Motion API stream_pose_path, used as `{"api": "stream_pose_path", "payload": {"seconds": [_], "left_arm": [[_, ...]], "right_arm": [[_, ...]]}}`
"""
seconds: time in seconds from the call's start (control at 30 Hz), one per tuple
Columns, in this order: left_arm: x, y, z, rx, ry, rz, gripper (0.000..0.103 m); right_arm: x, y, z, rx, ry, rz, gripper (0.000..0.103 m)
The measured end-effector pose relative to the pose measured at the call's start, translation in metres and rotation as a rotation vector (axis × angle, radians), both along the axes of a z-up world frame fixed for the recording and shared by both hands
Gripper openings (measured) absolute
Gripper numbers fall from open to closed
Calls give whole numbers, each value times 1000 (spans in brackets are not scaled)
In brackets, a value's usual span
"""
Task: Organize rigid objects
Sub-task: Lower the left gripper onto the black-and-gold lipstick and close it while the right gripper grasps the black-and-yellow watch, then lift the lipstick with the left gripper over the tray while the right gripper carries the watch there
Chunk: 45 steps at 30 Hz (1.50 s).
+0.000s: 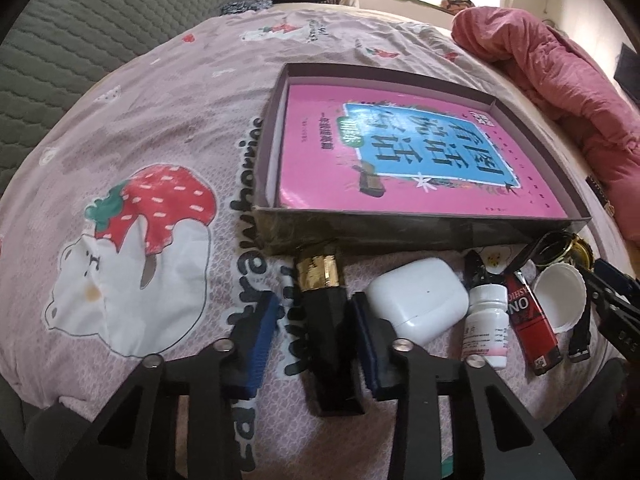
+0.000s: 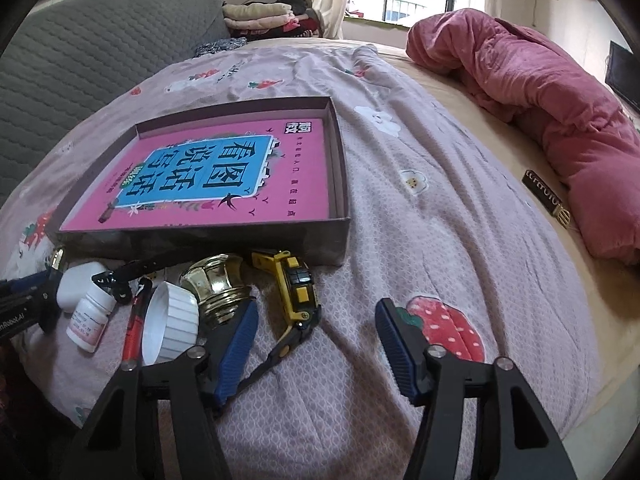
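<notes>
In the left wrist view a black faceted tube with a gold band lies on the bedsheet between the pads of my left gripper. The right pad is at the tube's side and the left pad stands clear of it. To its right lie a white earbud case, a white pill bottle, a red and black lighter and a white ribbed cup. My right gripper is open over a yellow and black watch, beside a brass knob.
A shallow dark box holding a pink book sits just beyond the objects. A rumpled pink blanket lies at the right. The grey quilted headboard and folded clothes are at the back.
</notes>
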<state>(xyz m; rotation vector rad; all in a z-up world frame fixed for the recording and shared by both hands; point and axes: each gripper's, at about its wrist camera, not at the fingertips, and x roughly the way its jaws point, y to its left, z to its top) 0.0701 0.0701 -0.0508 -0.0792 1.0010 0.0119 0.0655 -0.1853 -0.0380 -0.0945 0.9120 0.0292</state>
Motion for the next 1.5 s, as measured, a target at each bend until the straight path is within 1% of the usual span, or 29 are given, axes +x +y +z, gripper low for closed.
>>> {"api": "stream_pose_path", "payload": {"seconds": [0.07, 0.1, 0.2, 0.33, 0.47, 0.57, 0.8, 0.93, 1.2, 1.3, 1.5], "left_arm": [[1, -1, -1, -6, -3, -2, 32], [1, -1, -1, -11, -4, -1, 31], [2, 0, -2, -30, -7, 5, 30], [5, 0, -4, -45, -8, 11, 30], [7, 5, -6, -76, -14, 19, 30], [9, 6, -6, -87, -20, 19, 29], [10, 9, -6, -95, -28, 21, 25], [9, 11, -4, -100, -31, 18, 23], [5, 13, 1, -130, -41, 10, 23], [1, 13, 6, -129, -50, 7, 23], [-7, 18, 16, -142, -74, 15, 23]], "right_arm": [[2, 0, -2, 5, 2, 2, 56], [4, -1, -4, 12, 7, 2, 53], [8, -1, -8, 24, 12, 10, 49], [12, 2, -13, 5, 5, 36, 44], [13, 5, -17, 6, 4, 61, 36], [13, 5, -18, 19, -1, 79, 26], [9, -6, -11, 95, -21, 72, 25], [5, -8, -3, 114, -51, 82, 25], [4, -15, 2, 136, -66, 64, 25], [2, -17, 6, 141, -78, 58, 25], [-4, -15, 11, 132, -99, 70, 25]]}}
